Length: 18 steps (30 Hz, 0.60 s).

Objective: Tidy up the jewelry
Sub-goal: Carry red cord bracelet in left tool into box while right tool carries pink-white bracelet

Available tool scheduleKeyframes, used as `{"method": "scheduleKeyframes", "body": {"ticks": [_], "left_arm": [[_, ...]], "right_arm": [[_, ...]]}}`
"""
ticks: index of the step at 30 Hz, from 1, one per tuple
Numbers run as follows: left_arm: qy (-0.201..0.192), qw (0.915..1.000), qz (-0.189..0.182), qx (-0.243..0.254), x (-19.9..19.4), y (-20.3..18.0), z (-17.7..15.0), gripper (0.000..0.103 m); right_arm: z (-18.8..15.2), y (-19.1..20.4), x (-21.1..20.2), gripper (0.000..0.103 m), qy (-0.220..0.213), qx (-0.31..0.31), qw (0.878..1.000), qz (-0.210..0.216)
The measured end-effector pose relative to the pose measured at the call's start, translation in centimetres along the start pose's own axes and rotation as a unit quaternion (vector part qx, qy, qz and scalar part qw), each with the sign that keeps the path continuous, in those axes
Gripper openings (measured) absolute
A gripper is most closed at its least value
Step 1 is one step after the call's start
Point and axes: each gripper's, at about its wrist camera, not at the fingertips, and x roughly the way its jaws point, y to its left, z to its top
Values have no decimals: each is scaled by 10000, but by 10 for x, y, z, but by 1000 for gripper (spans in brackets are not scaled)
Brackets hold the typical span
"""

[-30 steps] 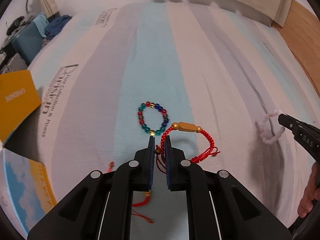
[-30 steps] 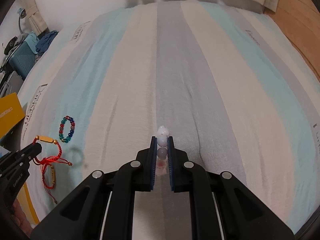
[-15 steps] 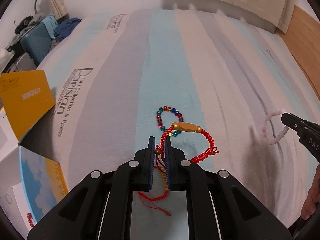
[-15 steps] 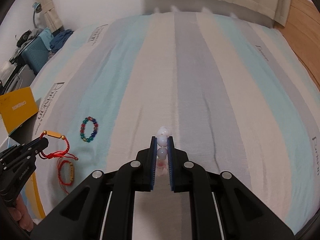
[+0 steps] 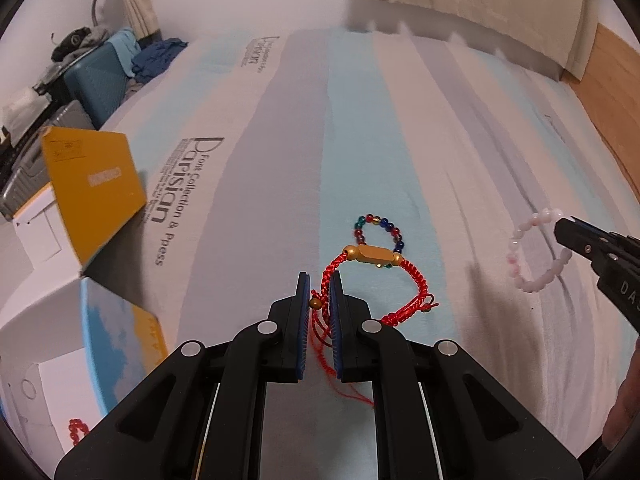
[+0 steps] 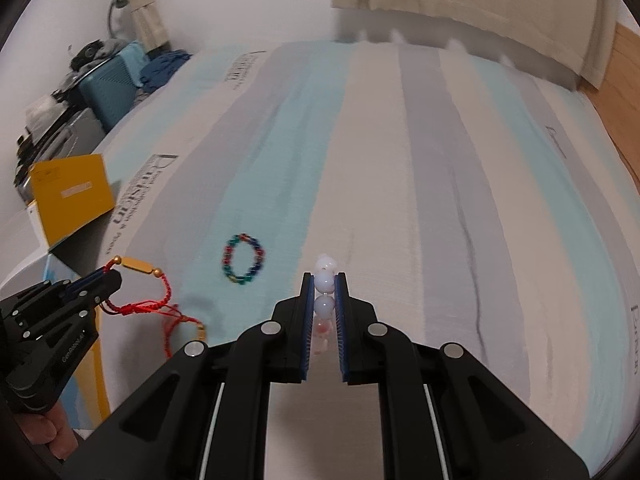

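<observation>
Two bracelets are already in our grip, one per hand, both lifted clear of the striped bedsheet (image 5: 280, 152). Our left gripper (image 5: 319, 286) has its jaws closed on the cord tail of the red braided bracelet (image 5: 416, 280), so the loop hangs out ahead and to the right of the jaws, its gold tube bead lying crosswise just beyond the tips. Our right gripper (image 6: 324, 284) is clamped on the pale pink bead bracelet (image 6: 324, 280), two beads pinched between the pads and the rest running back down the gap, the ring edge-on to that camera. What remains on the sheet is the multicoloured bead bracelet (image 6: 244, 259): it lies flat just past the left jaws, partly behind the hanging red loop, and ahead and to the left of the right jaws. A second red cord bracelet (image 6: 188, 326) also rests near the sheet's edge below the left gripper. Where these go next we judge to be the open white box (image 5: 44, 236) with the yellow lid (image 5: 90, 190), off to the left of the left jaws and nearer that hand; something red (image 5: 76, 432) seems to sit in it, though the blur leaves us unsure.
</observation>
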Motion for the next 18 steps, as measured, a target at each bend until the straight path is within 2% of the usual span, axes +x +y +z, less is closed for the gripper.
{"method": "scheduleKeyframes", "body": {"ticks": [9,18], "left_arm": [[-36,9998,103,-145,-15,31,-9,9],[-332,9984,134,-438,-57,72,-14,9]], "right_arm": [[-1,49,-14,10,-151,-395,9989,181],[7,91,-35,10,-347,-558,9966,507]]}}
